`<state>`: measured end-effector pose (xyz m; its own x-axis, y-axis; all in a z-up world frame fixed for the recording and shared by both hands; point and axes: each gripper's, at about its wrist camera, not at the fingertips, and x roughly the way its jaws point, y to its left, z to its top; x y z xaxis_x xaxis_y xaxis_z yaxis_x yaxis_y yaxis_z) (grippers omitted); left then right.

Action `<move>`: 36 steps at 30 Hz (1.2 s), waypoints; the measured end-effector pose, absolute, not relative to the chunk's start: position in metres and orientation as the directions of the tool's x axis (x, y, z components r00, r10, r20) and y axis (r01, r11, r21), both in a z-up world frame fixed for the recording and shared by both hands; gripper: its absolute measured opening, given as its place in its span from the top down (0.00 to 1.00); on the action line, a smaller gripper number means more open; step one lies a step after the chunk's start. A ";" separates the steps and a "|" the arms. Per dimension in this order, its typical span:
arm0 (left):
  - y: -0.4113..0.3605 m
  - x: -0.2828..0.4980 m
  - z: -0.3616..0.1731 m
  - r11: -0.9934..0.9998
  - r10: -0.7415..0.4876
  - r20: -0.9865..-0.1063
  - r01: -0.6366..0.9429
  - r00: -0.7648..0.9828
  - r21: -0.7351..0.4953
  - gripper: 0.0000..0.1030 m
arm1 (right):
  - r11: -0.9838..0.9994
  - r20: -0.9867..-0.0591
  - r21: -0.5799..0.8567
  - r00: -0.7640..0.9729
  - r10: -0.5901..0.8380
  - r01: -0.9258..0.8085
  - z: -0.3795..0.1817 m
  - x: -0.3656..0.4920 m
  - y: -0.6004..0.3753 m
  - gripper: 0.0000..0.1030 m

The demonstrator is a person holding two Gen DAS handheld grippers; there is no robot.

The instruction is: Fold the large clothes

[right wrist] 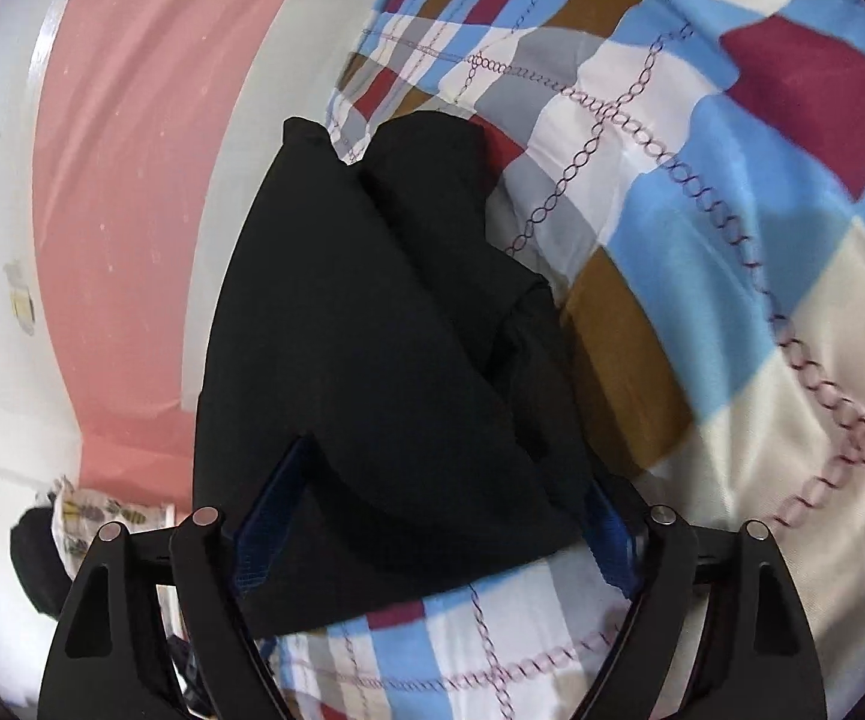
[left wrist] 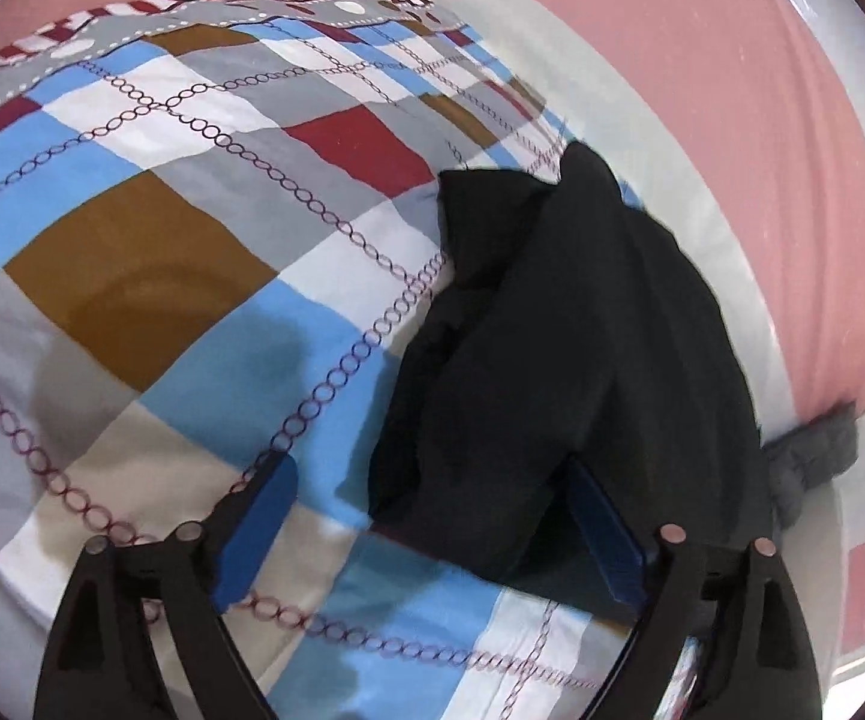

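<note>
- While both grippers point forward over a bed, the left gripper (left wrist: 432, 516) has its blue-padded fingers (left wrist: 258, 516) spread wide; the left pad rests over bare bedding and the right pad sits against the near edge of a black garment (left wrist: 552, 360), partly hidden by it
- Nothing is pinched between the left fingers; the cloth only overlaps the space near the right pad
- On the other side, the right gripper (right wrist: 438, 516) also has its fingers (right wrist: 270, 510) spread apart, with a bulge of the black garment (right wrist: 384, 360) lying in the gap between them; the cloth covers part of both blue pads, and the pads are not pressed together on it
- Bunched and partly folded, the black garment lies in a long heap on the bed, near the bed's edge beside the wall, with thick folds and two rounded points at its far end
- Beneath it is a bedspread (left wrist: 162, 240) printed with blue, white, grey, brown and red blocks crossed by chain-link lines
- Beyond the bed, a wall (left wrist: 702, 60) shows a broad pink band between pale bands
- At the wall side in the left view, a small grey cloth piece (left wrist: 810, 462) sticks out past the garment
- Low in the right view's left corner, a patterned white fabric (right wrist: 90, 516) sits beside a dark shape, too blurred to name
</note>
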<state>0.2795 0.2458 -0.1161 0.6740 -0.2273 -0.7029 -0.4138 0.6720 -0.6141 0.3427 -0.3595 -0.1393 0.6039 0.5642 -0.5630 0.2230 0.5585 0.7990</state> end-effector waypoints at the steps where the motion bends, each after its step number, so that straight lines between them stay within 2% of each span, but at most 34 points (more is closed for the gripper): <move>1: 0.248 0.283 -0.116 0.657 -0.228 -0.695 -0.419 0.682 -0.627 0.08 | 0.558 -0.562 0.799 0.603 0.565 0.222 -0.139 0.346 -0.358 0.17; 6: 0.245 0.310 -0.114 0.650 -0.224 -0.681 -0.414 0.697 -0.637 0.10 | 0.596 -0.593 0.773 0.581 0.558 0.216 -0.135 0.359 -0.351 0.18; 7: 0.242 0.316 -0.114 0.660 -0.220 -0.687 -0.413 0.692 -0.627 0.13 | 0.609 -0.603 0.763 0.577 0.551 0.215 -0.133 0.360 -0.350 0.23; 8: 0.237 0.322 -0.113 0.673 -0.226 -0.691 -0.403 0.687 -0.620 0.24 | 0.626 -0.614 0.750 0.575 0.541 0.212 -0.131 0.360 -0.348 0.27; 10: 0.228 0.330 -0.109 0.715 -0.189 -0.730 -0.418 0.657 -0.561 0.29 | 0.653 -0.629 0.730 0.573 0.525 0.204 -0.126 0.361 -0.345 0.43; 12: 0.219 0.334 -0.099 0.757 -0.161 -0.753 -0.409 0.638 -0.509 0.48 | 0.677 -0.643 0.710 0.571 0.510 0.195 -0.119 0.359 -0.341 0.52; 15: 0.211 0.331 -0.081 0.807 -0.141 -0.768 -0.377 0.625 -0.455 0.66 | 0.698 -0.659 0.691 0.564 0.498 0.190 -0.108 0.355 -0.338 0.61; 18: 0.211 0.320 -0.062 0.833 -0.143 -0.773 -0.347 0.618 -0.431 0.71 | 0.701 -0.655 0.690 0.567 0.500 0.179 -0.092 0.347 -0.337 0.63; 23: 0.207 0.271 -0.039 0.848 -0.166 -0.765 -0.306 0.623 -0.433 0.72 | 0.709 -0.656 0.687 0.554 0.513 0.157 -0.072 0.297 -0.340 0.64; 36: 0.179 0.072 -0.043 0.859 -0.232 -0.793 -0.263 0.563 -0.439 0.72 | 0.712 -0.711 0.665 0.483 0.511 0.226 -0.062 0.156 -0.380 0.64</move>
